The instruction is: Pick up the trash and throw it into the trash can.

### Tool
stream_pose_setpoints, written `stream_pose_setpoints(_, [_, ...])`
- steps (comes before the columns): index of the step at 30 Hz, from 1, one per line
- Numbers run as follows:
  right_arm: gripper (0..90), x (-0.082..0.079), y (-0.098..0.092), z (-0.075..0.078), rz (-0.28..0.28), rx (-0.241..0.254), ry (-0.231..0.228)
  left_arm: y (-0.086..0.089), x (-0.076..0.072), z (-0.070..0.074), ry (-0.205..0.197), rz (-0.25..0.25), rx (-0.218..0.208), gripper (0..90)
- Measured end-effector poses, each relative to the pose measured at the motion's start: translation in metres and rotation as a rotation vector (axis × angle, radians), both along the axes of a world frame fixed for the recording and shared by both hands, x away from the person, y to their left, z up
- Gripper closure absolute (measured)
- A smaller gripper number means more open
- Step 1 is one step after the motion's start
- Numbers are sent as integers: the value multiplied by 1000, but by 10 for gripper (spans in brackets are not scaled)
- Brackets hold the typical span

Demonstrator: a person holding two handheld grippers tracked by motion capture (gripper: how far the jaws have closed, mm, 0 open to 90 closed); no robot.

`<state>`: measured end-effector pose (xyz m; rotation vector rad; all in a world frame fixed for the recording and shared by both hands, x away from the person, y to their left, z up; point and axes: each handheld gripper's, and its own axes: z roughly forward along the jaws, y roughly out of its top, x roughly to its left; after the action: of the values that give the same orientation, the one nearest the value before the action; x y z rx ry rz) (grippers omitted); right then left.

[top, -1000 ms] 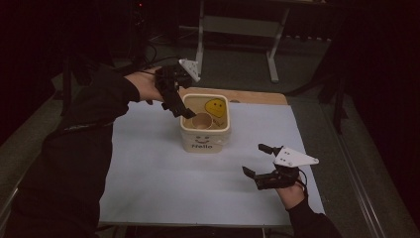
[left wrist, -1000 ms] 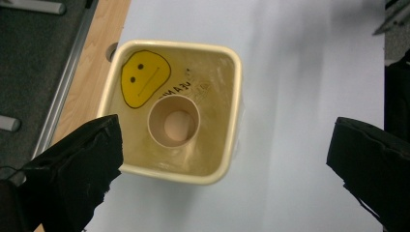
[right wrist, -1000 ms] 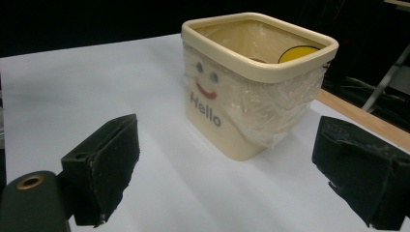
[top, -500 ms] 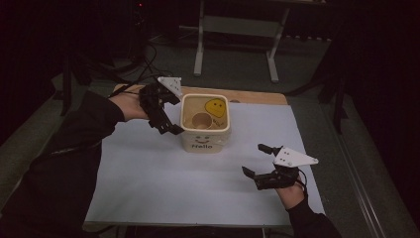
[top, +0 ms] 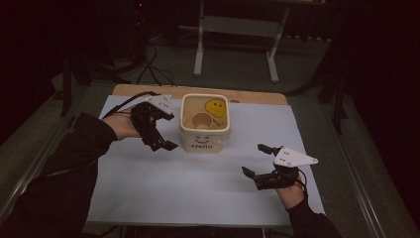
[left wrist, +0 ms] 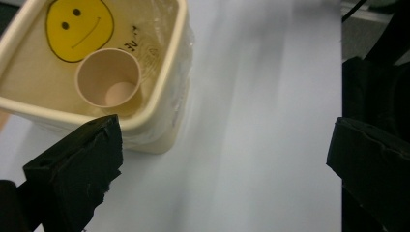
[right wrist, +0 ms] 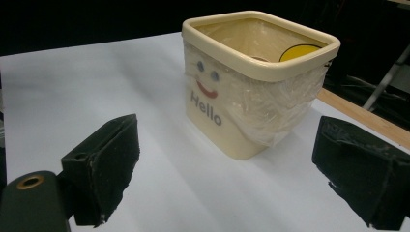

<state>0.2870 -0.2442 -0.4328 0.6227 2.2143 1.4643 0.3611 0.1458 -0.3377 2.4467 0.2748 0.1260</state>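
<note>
A cream square tub (top: 205,124) marked "Hello" stands on the white sheet (top: 198,173) at mid table. Inside it stands a paper cup (top: 201,120) (left wrist: 108,77) beside a yellow smiley sticker (top: 215,105) (left wrist: 80,23). My left gripper (top: 162,130) (left wrist: 222,159) hovers just left of the tub, open and holding nothing. My right gripper (top: 257,159) (right wrist: 227,169) rests low at the front right of the sheet, open and holding nothing, facing the tub (right wrist: 256,77) from a distance. Clear film wraps the tub's side.
A wooden table edge (top: 198,94) shows behind the sheet. A metal stand (top: 235,29) and cables (top: 153,64) lie on the dark floor beyond. Bare sheet spreads between the two grippers.
My left gripper has drawn back from over the tub's rim to its left side and lowered, jaws open. The cup stays in the tub. The right gripper has not moved.
</note>
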Motion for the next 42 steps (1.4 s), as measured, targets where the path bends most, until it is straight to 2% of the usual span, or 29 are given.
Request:
stream_pose_setpoints(10, [94,1,0,0,3,-4,2,11,-16,-33,41,2,-11,5])
stream_pose_setpoints(13, [95,0,1,0,5,-6,5,14,-20,-41,49,5,-25,5])
stream_pose_setpoints(15, [94,0,1,0,5,-7,2,15,-23,-46,52,7,-42,5])
stream_pose_setpoints(20, [95,1,1,0,4,-5,4,17,-29,-57,57,5,-49,5])
stream_pose_setpoints(30, [95,1,1,-1,6,-5,5,22,-42,-76,75,12,-104,5])
stream_pose_setpoints(36, [95,1,1,-1,9,-7,7,21,-49,-90,88,9,-102,5])
stream_pose_setpoints(42, [95,1,1,-1,9,-9,7,22,-52,-102,96,11,-136,5])
